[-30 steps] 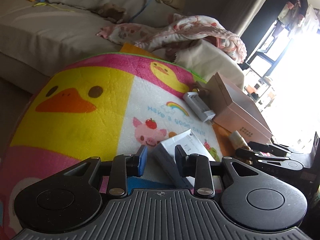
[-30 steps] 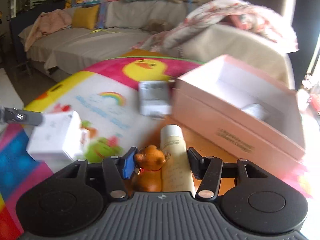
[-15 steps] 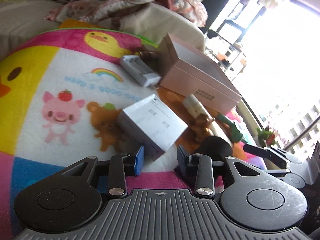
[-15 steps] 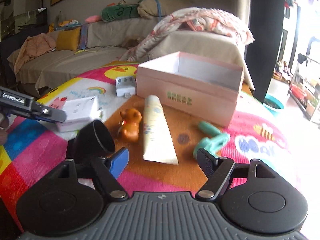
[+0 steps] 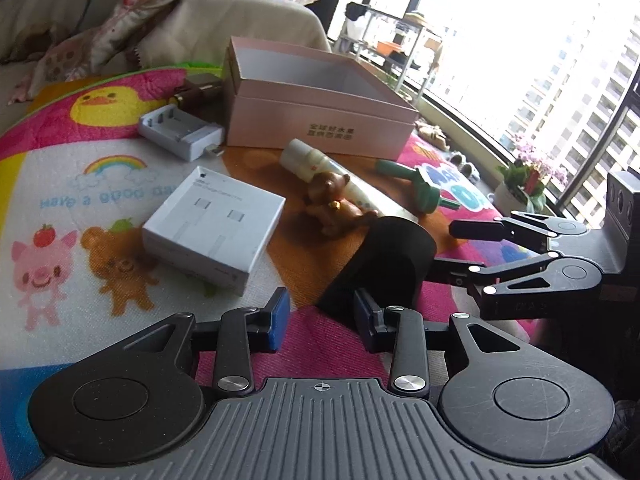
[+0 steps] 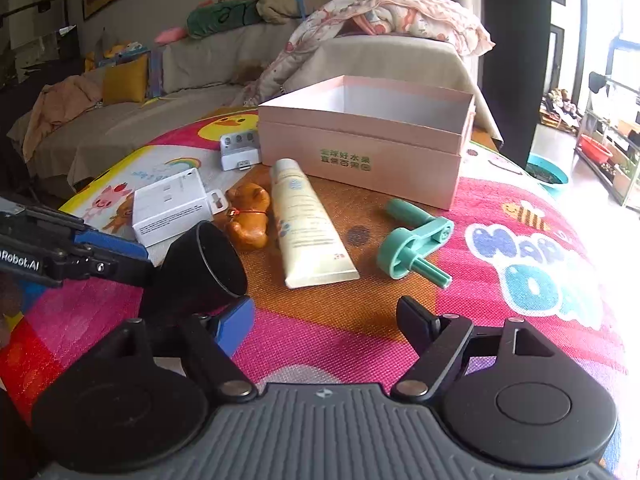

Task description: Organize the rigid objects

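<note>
Item 1: pink box (image 6: 360, 160), open top, sits at far side of the play mat (image 6: 520, 280); looks empty from both views. We take it as the bin for the loose goods.

Item 2: black cup (image 6: 200, 264), on its side, mouth toward the box, nearest to both tools. In the left wrist view it lies just ahead and right of the left gripper (image 5: 320, 316); in the right wrist view it's at the left finger of the right gripper (image 6: 324, 320), maybe touching, can't tell.

Items 3–8, btwn cup and box: brown bear figure (image 6: 248, 220), cream tube (image 6: 304, 224) beside it, green crank handle (image 6: 416, 248) to the right, white carton (image 5: 212, 224) to the left, white charger (image 5: 180, 132) by the box's corner, small brown item (image 5: 200, 88) behind that, unclear.

Grippers: both low over the mat, level, aimed at the box. Left: fingers apart, nothing btwn them. Right: fingers spread wide, nothing btwn them.

Step, our guess: picking the first piece, prob. the cup. To do it well we'd straddle the cup's wall or rim, not its round body, which would likely roll; square up first, close gently, lift clear of the bear, then lower inside the box walls before release.
</note>
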Available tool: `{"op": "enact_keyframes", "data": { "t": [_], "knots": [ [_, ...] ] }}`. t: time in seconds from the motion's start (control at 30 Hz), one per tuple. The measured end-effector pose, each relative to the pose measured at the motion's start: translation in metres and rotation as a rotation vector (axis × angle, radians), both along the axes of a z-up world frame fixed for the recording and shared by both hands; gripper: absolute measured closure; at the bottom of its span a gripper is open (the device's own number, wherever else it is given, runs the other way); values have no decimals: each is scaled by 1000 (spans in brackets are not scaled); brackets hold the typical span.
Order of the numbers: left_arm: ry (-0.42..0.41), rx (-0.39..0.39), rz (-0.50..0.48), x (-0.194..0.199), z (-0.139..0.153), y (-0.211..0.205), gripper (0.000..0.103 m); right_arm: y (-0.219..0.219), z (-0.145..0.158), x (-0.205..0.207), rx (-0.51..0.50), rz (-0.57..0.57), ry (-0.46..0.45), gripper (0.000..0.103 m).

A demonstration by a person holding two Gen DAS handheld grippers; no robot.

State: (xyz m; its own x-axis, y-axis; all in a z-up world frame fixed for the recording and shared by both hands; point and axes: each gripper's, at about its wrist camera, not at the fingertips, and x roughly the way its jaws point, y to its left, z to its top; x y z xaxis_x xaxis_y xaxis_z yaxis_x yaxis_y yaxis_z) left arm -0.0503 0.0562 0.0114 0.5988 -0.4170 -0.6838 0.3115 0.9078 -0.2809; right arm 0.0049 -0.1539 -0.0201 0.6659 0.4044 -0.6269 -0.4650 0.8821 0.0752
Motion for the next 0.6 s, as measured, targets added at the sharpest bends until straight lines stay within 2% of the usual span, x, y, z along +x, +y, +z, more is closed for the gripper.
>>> {"op": "enact_keyframes", "data": {
  "t": [0.07,0.33,0.47,0.6],
  "knots": [
    [5,10,-40,-1,0,-4,63,-2,0,1,13,-8,4,24],
    [-3,169,-229,-15,5,-31,56,-6,0,1,45,-11,9,24],
    [27,129,-264,-16,4,-33,43,-8,0,1,66,-14,12,24],
    [26,131,-273,-18,5,-39,32,-11,0,2,87,-17,17,24]
  ]
}}
